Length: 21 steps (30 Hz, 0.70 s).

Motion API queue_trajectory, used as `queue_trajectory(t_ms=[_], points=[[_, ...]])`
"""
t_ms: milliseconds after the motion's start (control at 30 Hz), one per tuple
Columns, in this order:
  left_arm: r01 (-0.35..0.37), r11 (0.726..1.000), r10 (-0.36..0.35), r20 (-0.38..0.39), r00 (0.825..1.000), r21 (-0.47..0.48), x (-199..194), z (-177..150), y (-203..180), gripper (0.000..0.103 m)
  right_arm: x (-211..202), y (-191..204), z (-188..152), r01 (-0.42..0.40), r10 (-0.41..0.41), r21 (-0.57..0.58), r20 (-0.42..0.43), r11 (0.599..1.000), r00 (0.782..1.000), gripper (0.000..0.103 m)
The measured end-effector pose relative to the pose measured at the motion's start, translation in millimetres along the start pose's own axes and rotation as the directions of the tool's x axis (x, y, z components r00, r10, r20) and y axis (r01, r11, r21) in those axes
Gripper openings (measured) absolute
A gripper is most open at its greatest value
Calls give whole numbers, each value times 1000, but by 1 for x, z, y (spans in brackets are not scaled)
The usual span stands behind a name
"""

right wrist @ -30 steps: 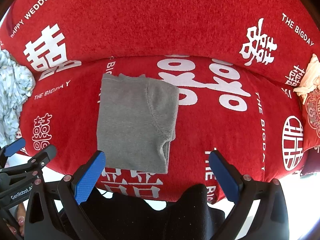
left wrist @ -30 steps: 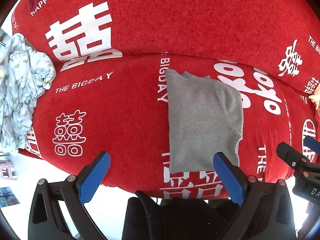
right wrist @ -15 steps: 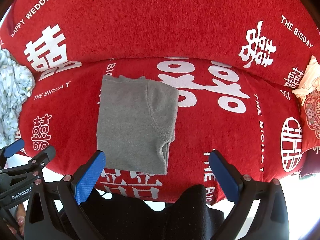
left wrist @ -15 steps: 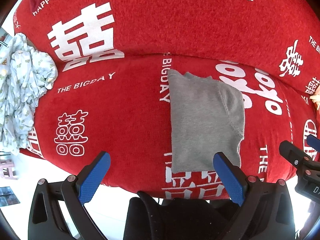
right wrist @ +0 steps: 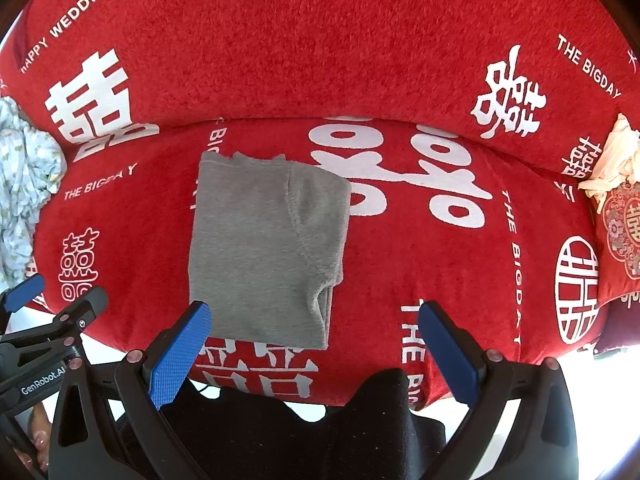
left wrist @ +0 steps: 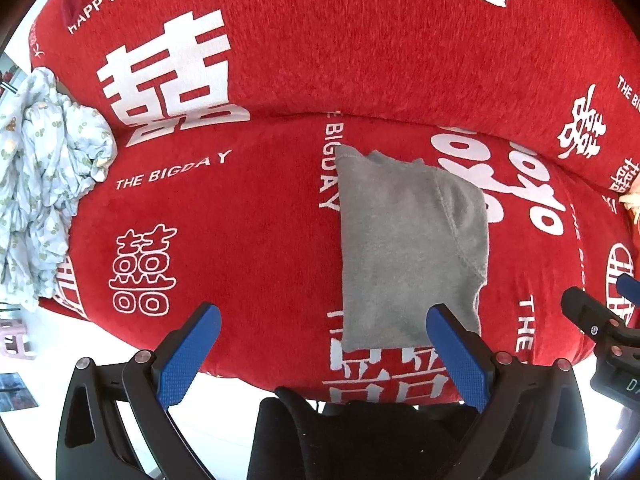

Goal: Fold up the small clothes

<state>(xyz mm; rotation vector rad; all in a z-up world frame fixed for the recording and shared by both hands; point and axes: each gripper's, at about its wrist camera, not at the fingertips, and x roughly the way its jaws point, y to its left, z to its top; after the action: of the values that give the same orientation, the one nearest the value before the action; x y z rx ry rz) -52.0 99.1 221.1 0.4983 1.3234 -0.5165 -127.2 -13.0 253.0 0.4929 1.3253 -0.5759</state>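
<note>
Grey folded garment (left wrist: 404, 252), flat on red sofa seat (left wrist: 248, 240), centre. Left hand-held gripper (left wrist: 320, 322) and right hand-held gripper (right wrist: 314, 320): wide, empty, near edge. Pale patterned cloth heap (left wrist: 44, 184), far left.

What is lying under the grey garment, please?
The grey garment lies on the red cover, hiding part of its white print; anything between them cannot be seen.

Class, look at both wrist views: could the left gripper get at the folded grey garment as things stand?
Probably yes. The left gripper is open and holds nothing, and the grey garment lies flat on the red sofa cover just ahead of its right finger, with nothing between them.
</note>
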Motion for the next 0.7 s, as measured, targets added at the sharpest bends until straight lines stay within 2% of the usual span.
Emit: queue_trajectory(t_ms=[700], points=[[-5, 1000, 5, 0, 1000, -5, 0, 1, 1, 103, -2, 2, 4, 4, -4, -14, 2, 1000, 1000, 103]])
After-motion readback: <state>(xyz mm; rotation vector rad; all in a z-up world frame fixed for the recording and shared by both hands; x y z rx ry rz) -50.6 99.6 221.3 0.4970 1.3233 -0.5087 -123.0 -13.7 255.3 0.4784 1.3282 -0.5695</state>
